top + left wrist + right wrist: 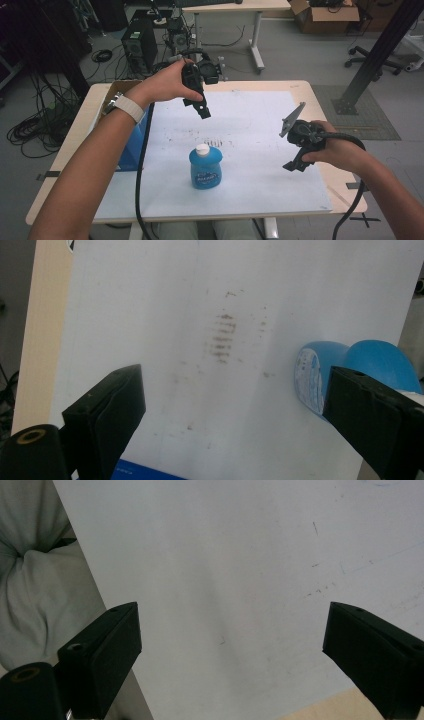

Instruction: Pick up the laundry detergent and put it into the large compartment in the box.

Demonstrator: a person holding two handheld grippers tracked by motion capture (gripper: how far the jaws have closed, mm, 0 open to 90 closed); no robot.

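A squat blue bottle (205, 168) with a white cap stands upright on the white sheet (250, 145) near the table's front middle. My left gripper (202, 111) hangs in the air behind and above it, tilted down, open and holding nothing. In the left gripper view the blue bottle (325, 375) shows at the right, partly behind the right jaw. My right gripper (295, 165) hovers over the sheet's right side, well apart from the bottle, open and holding nothing. The right gripper view looks down on the bare white sheet (240, 580) between wide-spread jaws.
A blue box (134, 145) lies at the table's left under my left forearm, with a cardboard box (117, 90) behind it. Brown smudges (212, 141) mark the sheet behind the bottle. Beyond the table stand a computer tower (140, 45), cables and another desk (235, 7).
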